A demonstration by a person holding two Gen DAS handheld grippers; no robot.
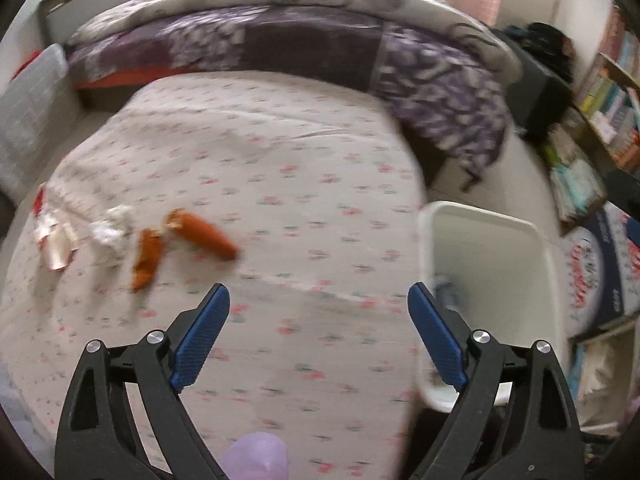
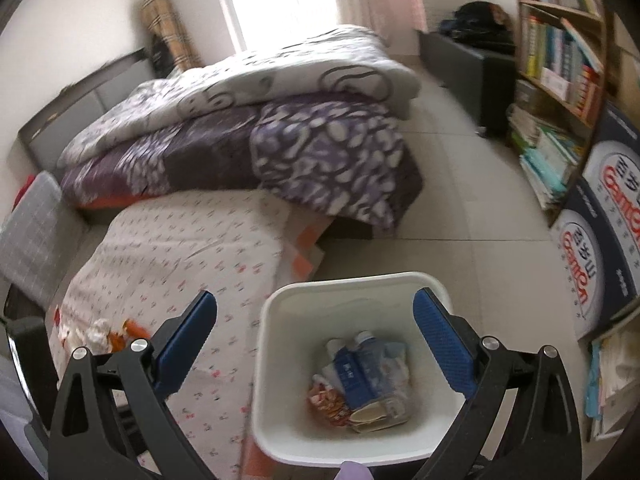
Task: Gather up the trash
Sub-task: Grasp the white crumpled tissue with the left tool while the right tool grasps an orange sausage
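- Folded purple and white quilt heaped across the upper part of the left wrist view, above a floral bedsheet filling the middle.
- Bookshelf crammed with books along the right edge of the right wrist view; dark blue cartons with red lettering below it at right.
- Dark low cabinet with a black bundle on top at upper right; grey quilted cushion at the left edge.
- Nothing lying on the sheet between the left gripper and the litter; only bare sheet there.
- Left gripper at the bottom of its view, blue pads spread wide, nothing between them.
- Right gripper likewise spread wide and empty, its right finger overlapping the bin in the picture.
- Trash on the sheet at lower left of the left wrist view: an orange wrapper beside a second, crumpled orange wrapper, then a wad of white tissue, then a pale foil wrapper farthest left. All blurred.
- White bin at lower centre of the right wrist view, just beside the bed edge, standing on pale floor tiles.
- Inside the bin: a blue and white carton, an orange packet, pale scraps.
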